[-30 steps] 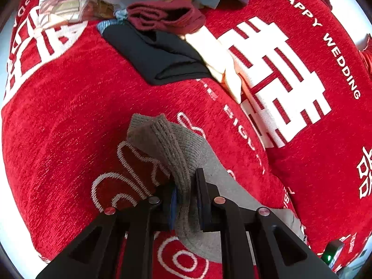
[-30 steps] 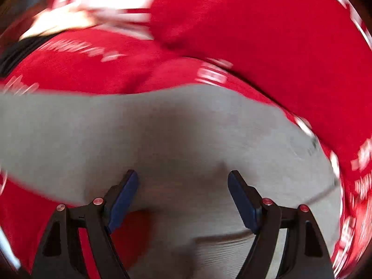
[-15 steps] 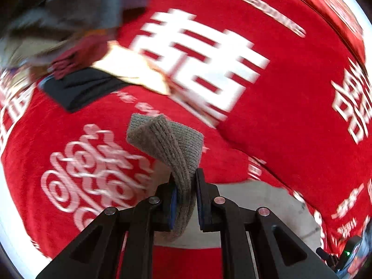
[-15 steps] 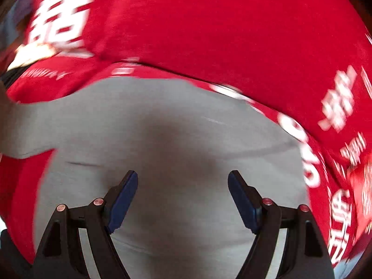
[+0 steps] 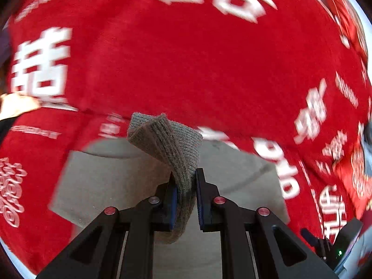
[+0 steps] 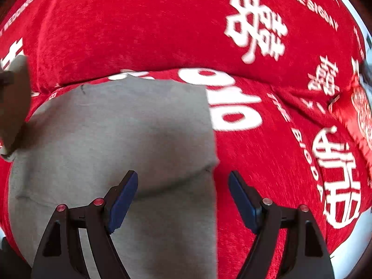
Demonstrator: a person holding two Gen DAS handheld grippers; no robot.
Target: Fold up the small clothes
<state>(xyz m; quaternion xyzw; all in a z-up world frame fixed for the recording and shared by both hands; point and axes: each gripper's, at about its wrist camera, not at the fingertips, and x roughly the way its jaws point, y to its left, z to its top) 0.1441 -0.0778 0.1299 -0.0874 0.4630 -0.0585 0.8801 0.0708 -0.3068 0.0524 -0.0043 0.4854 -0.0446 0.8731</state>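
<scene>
While the left gripper [image 5: 184, 193] keeps its pinch on the ribbed cuff [image 5: 167, 139] of the grey garment [image 5: 111, 179], the view behind it has swung: a second ago the pile of other clothes sat at the top of the left wrist view, now only red blanket [image 5: 186, 58] with white lettering shows there. Cuff hasn't slipped between the pads. It looks carried across rather than dropped.

Right gripper [image 6: 183, 193] is wide open, holding nothing. It has shifted from over the middle of the cloth to its right edge [image 6: 212, 139], one finger above grey fabric, the other above blanket.

Garment body lies flat on the blanket, low in both views, with the lifted cuff arched above it.

My read: fold is mid-flight. Left is bringing the cuff over; right looks staged to grab or pin that edge. Nothing creased yet. Motion blur is heavy, so exact edge alignment can't be judged.
</scene>
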